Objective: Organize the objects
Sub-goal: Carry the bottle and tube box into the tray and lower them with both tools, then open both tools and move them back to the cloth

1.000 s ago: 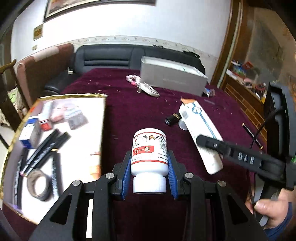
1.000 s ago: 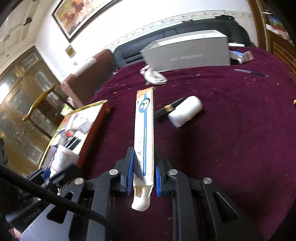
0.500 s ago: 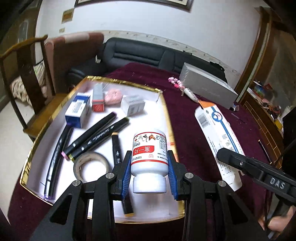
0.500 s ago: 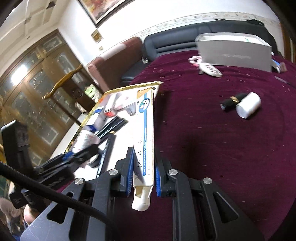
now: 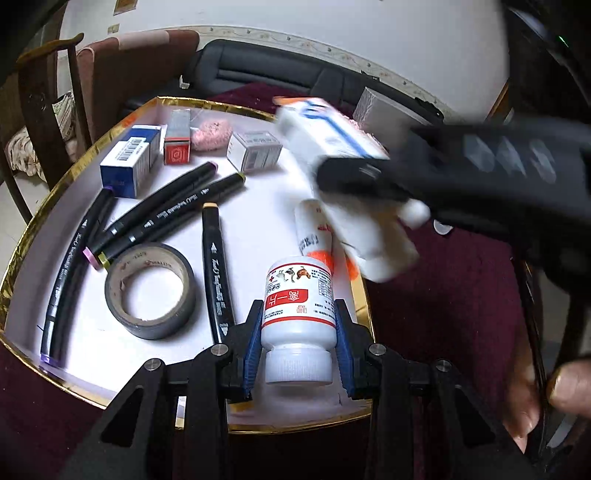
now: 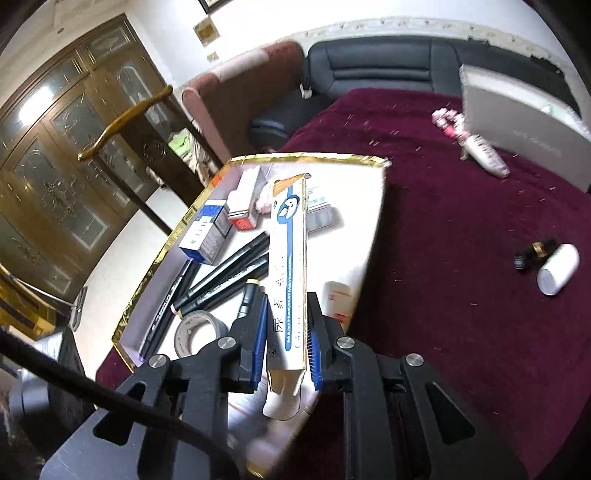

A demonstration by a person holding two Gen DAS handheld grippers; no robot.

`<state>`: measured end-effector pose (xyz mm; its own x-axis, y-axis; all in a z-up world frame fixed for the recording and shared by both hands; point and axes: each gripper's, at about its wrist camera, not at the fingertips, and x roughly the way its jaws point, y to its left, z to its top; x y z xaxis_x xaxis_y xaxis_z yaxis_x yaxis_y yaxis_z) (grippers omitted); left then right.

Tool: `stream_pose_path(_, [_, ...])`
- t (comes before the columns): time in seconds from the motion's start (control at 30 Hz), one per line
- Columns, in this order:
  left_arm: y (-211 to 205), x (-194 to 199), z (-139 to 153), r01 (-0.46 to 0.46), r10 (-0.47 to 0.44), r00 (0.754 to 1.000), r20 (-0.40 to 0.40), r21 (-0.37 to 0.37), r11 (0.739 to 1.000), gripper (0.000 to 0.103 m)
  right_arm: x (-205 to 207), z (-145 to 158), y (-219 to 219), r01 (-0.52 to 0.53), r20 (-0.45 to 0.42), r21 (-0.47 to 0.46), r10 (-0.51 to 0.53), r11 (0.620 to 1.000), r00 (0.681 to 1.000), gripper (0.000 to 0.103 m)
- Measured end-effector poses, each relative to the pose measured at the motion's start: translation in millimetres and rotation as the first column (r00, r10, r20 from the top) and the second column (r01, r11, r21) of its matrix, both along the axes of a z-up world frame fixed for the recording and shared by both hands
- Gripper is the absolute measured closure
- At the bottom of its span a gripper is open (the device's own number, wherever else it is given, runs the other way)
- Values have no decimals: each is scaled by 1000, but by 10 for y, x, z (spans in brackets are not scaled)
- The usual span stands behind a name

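Toothpaste box (image 5: 334, 147) motion-blurred, bottle (image 5: 298, 295) clamped in left tongs (image 5: 297, 345)

Maroon-clothed table (image 6: 461, 295): gold-rimmed tray (image 6: 306, 159), grey box (image 6: 524, 129), white cylinder (image 6: 557, 269).

White wall (image 5: 424, 33), black leather sofa (image 6: 376, 62), wooden glass-paned cabinet doors (image 6: 55, 155).

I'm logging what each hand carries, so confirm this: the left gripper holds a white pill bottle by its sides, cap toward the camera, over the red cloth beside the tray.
Not quite. The left gripper does hold the white pill bottle by its sides, cap toward the camera, but over the gold-rimmed tray, not over the red cloth. The left wrist view shows it.
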<state>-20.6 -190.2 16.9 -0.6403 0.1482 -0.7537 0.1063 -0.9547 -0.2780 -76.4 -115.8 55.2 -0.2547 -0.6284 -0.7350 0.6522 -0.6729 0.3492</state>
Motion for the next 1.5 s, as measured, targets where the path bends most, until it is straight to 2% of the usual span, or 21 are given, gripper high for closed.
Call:
stream_pose_path(0.2, [38, 13, 2, -1, 1, 1000, -5, -12, 1000, 73, -14, -172, -231, -17, 35, 45, 15, 999, 999, 86])
stream_pose_path(0.43, [93, 24, -9, 2, -3, 1000, -7, -63, 998, 73, -92, -340, -305, -25, 53, 108, 20, 994, 998, 86])
stream_pose_path(0.6, [102, 29, -17, 11, -11, 1000, 4, -73, 997, 73, -92, -404, -320, -48, 83, 111, 39, 993, 996, 86])
stream_pose_path(0.77, [66, 54, 15, 19, -19, 1000, 0, -30, 999, 72, -68, -361, -288, -51, 102, 91, 42, 995, 994, 86])
stream_pose_path(0.9, [59, 87, 37, 15, -15, 1000, 0, -12, 1000, 71, -32, -288, -228, -45, 85, 78, 38, 996, 996, 86])
stream_pose_path(1.2, [116, 191, 187, 16, -17, 1000, -26, -28, 999, 71, 26, -82, -15, -23, 75, 1, 23, 1000, 997, 83])
stream_pose_path(1.5, [303, 238, 376, 50, -54, 996, -65, -68, 996, 71, -132, -24, 718, 117, 99, -69, -110, 991, 989, 81])
